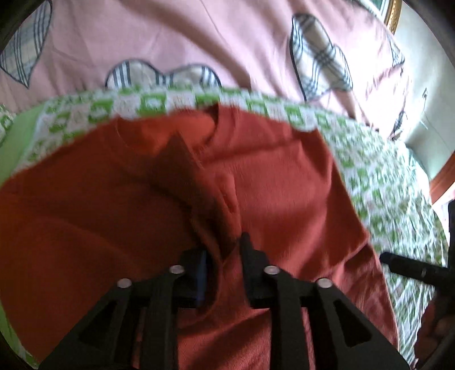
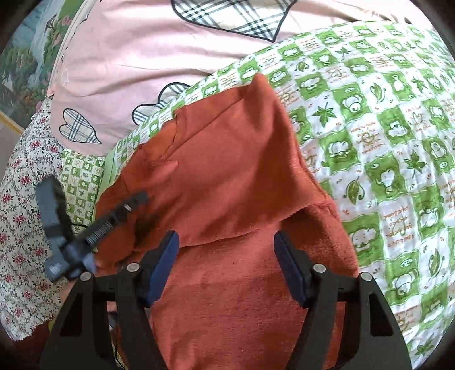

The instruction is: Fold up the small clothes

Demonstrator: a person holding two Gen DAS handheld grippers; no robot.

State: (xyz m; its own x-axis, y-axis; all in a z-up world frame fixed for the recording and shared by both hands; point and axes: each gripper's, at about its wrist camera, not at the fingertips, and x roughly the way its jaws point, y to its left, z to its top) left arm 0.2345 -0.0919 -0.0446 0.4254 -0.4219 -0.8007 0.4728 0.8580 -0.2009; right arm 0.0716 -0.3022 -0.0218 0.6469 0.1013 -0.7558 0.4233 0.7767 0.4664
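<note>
A rust-orange small garment (image 1: 270, 176) lies on a green-and-white checked blanket (image 1: 375, 182). My left gripper (image 1: 223, 250) is shut on a bunched fold of the garment, with cloth pinched between the fingers. In the right wrist view the same garment (image 2: 236, 176) is partly folded, one layer lying over another. My right gripper (image 2: 226, 247) is open just above the garment, its blue pads (image 2: 165, 264) on either side of the cloth. The left gripper (image 2: 71, 227) shows at the left of that view, blurred.
The checked blanket (image 2: 384, 142) covers the bed to the right. A pink quilt with plaid hearts (image 2: 136, 57) lies behind. A floral cloth (image 2: 22, 227) lies at the left. A gold-framed picture edge (image 1: 394, 14) and a pale wall stand at the far right of the left wrist view.
</note>
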